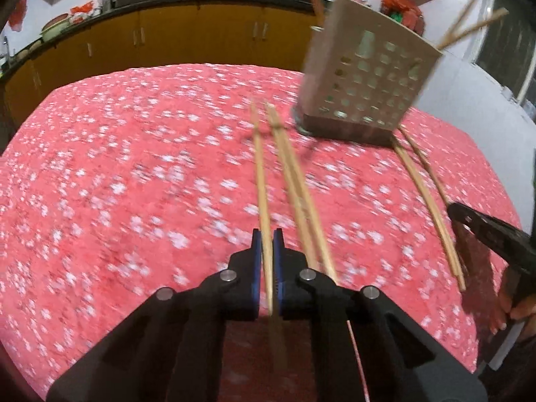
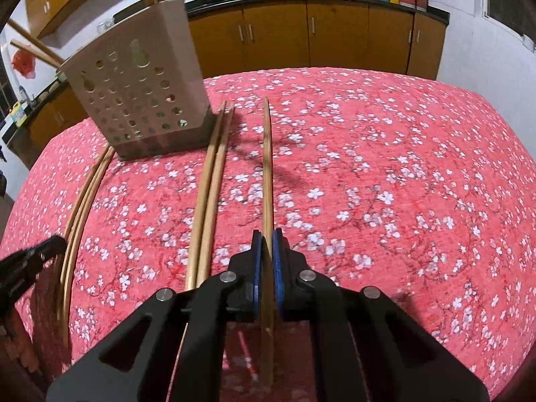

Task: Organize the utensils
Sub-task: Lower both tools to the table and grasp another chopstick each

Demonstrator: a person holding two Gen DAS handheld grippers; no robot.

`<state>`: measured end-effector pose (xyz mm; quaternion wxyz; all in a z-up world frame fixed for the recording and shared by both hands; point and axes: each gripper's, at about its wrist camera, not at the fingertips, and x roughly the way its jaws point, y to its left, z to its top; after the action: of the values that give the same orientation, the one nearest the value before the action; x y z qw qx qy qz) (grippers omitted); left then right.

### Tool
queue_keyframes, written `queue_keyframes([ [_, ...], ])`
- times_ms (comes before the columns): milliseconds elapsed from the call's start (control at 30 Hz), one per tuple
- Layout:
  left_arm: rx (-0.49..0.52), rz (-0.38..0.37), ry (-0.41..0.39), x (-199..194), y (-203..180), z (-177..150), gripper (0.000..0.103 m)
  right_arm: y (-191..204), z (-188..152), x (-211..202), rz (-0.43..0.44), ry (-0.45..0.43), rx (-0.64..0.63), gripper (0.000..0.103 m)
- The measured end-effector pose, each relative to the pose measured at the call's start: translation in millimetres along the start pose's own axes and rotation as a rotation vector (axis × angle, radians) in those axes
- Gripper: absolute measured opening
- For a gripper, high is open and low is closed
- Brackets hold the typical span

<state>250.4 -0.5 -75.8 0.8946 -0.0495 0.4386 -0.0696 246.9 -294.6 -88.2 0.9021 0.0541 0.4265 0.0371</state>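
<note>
While both grippers are clamped on chopsticks, the step in hand reads as the pick-up, with insertion into the holder not yet done. Left gripper (image 1: 267,239), lower centre of the left wrist view: blue pads closed narrow on a single chopstick (image 1: 260,174), which runs up the frame toward the holder (image 1: 365,80) at upper right. A loose pair (image 1: 294,181) lies just right of the held stick, and another pair (image 1: 425,194) lies at right, its far end near the holder's base. That view is motion-blurred, so I cannot tell whether the held stick is clear of the cloth (image 1: 134,167). Right gripper (image 2: 267,239), lower centre of the right wrist view: pads likewise pinched on one chopstick (image 2: 267,154), pointing up the frame. Holder (image 2: 140,90) stands at upper left there, with several sticks already poking out of its top. A pair (image 2: 209,194) lies left of the held stick; a further pair (image 2: 75,207) curves along the left edge. Judgement: next move calls for lifting each stick, tipping it toward vertical, and bringing it over the holder's open top before release. Four sticks remain on the cloth.
</note>
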Motion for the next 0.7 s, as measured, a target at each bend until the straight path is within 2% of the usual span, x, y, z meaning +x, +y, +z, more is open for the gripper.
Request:
queue_keyframes([
  [133,-0.034,0.053,-0.008,4,27,10,0.008,0,2,2,-0.006,-0.006,-0.003,0.008],
  [300,-0.065,0.022,-0.015,5,48,16,0.008,-5,8,9,-0.033,-0.027,0.013,0.008],
  [700,-0.046,0.012,-0.028,-4,42,7,0.01,-8,1,3,-0.025,-0.034,0.0,0.008],
])
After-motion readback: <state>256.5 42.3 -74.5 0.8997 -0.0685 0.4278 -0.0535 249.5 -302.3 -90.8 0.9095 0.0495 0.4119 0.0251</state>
